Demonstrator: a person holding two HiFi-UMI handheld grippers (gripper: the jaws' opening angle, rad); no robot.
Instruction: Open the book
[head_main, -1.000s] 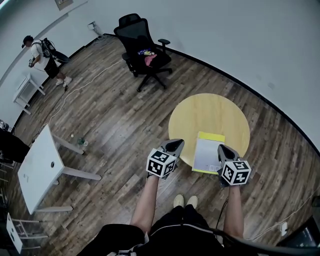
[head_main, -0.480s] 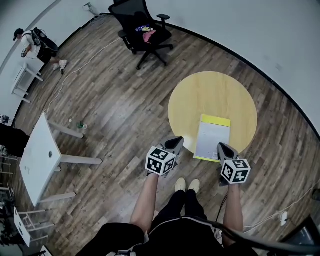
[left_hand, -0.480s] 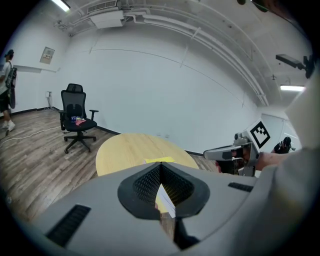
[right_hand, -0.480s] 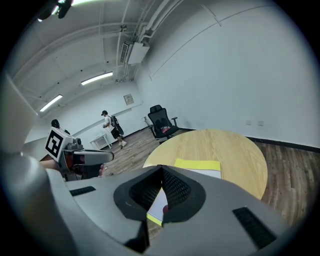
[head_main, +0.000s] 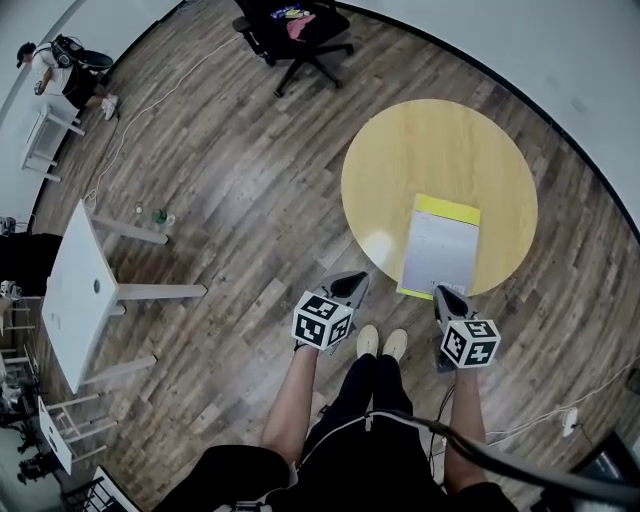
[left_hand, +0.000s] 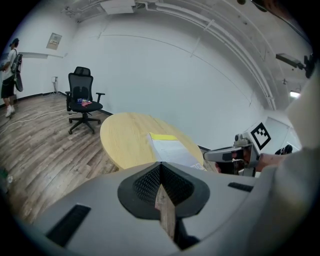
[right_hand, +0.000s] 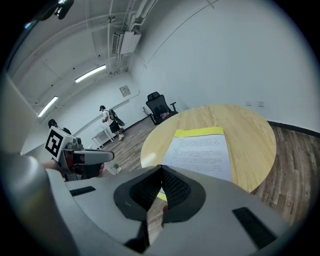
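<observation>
Book shut at desk's near edge, within reach; left gripper and right gripper hover close, fingers pinched together, empty.

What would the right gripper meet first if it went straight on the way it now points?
Most likely the near end of the book on the table: it lies straight ahead of the shut right gripper, though depth is unclear.
</observation>
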